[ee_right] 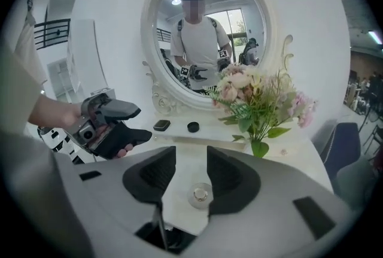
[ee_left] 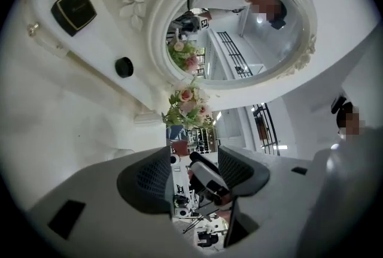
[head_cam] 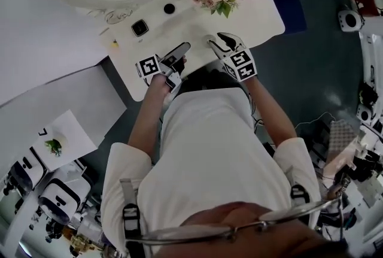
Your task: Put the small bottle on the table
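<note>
Small bottle [ee_right: 200, 194] stands near the counter's [head_cam: 263, 17] front edge beneath the right gripper's [ee_right: 191, 168] half-open, empty jaws, while the left gripper's [ee_left: 192, 168] jaws are also apart and empty.

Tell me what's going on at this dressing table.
A person holds the left tool and the right tool over the white table, facing the mirror. Both are open and empty. The small bottle appears to stand on the tabletop, seen through the gap of the right tool's jaws, untouched. The putting-down looks done.
</note>
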Tool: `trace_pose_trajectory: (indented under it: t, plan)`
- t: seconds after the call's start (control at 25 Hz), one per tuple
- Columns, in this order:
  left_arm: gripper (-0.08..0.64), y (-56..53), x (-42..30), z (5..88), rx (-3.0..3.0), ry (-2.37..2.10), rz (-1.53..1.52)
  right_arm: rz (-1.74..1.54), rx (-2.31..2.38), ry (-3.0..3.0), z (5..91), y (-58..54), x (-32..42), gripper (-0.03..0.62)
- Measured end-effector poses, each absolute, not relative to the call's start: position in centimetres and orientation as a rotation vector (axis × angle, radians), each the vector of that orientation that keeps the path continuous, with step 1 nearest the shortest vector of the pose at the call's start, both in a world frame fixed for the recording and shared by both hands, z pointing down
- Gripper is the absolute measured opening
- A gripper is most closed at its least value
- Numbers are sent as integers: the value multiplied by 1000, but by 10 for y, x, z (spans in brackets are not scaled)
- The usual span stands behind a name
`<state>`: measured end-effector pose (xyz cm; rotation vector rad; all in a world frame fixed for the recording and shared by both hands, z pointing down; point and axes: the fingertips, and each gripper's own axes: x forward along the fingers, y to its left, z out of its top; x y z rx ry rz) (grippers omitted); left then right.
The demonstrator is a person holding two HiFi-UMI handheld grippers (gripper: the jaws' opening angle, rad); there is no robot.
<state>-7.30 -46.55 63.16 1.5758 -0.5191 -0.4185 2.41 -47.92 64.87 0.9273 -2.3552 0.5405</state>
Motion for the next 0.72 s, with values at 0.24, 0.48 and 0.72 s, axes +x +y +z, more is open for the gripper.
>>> trace_pose_trajectory:
  t: [0.24, 0.48, 0.72]
  plan:
    - [182, -462, -60, 614, 1702, -576, -331, 494, 895, -2400, 615, -481, 37, 102]
    - [101, -455, -46, 593, 1826, -700, -297, 485, 864, -2468, 583, -477, 60, 63]
    - [44, -441, -29, 562, 1926, -878, -319, 455, 788, -2542, 560, -466, 89, 36]
